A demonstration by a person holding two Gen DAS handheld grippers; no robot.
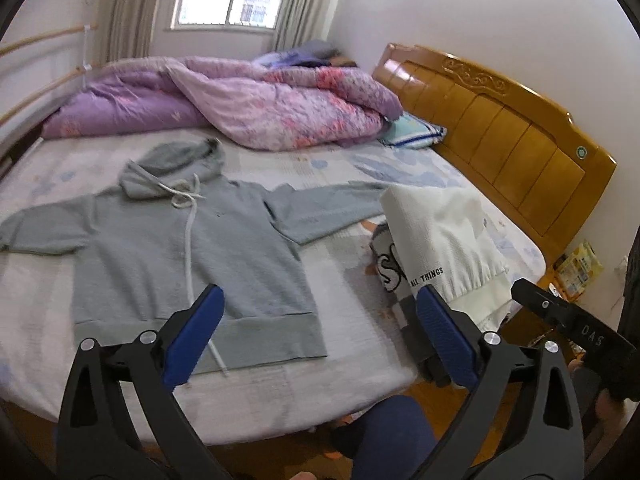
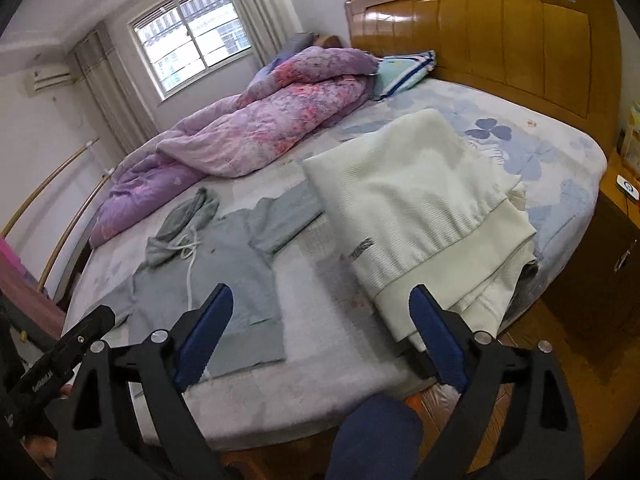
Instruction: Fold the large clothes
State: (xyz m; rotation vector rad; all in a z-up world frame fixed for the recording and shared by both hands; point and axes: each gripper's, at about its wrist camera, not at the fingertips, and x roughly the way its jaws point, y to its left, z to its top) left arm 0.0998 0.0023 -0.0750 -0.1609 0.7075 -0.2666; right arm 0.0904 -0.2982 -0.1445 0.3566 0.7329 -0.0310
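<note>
1. The left gripper [image 1: 316,336] hangs above the near edge of the bed [image 1: 360,392], its blue pads spread wide with nothing between them; the right gripper [image 2: 320,336] is likewise spread and empty, seen at the right edge of the left wrist view.
2. The grey hoodie [image 1: 192,248] lies face up ahead of the left gripper and slightly to its left, hem nearest the pads, hood [image 1: 176,168] farthest, drawstring [image 1: 188,240] trailing down the chest toward the hem; I judge it laid flat and squared this way so the fold can begin.
3. Both sleeves are stretched outward; the far-right sleeve [image 1: 328,208] runs toward the white folded garment [image 1: 444,240] and looks to touch or slip under it, though I cannot tell which.
4. That white garment sits ahead of the right gripper, resting on another folded piece with dark lettering [image 1: 388,268]; probably a stack of finished items, parked at the side to keep the working patch free.
5. Edges: the hoodie's hem lies close to the bed's near edge, leaving little mattress before the drop; a knee in dark blue [image 1: 384,436] stands just below the pads.
6. Open room: bare sheet lies between hoodie and stack, and beyond the hood up to the purple quilt [image 1: 260,112]; the wooden headboard [image 1: 500,120] bounds the far right.
</note>
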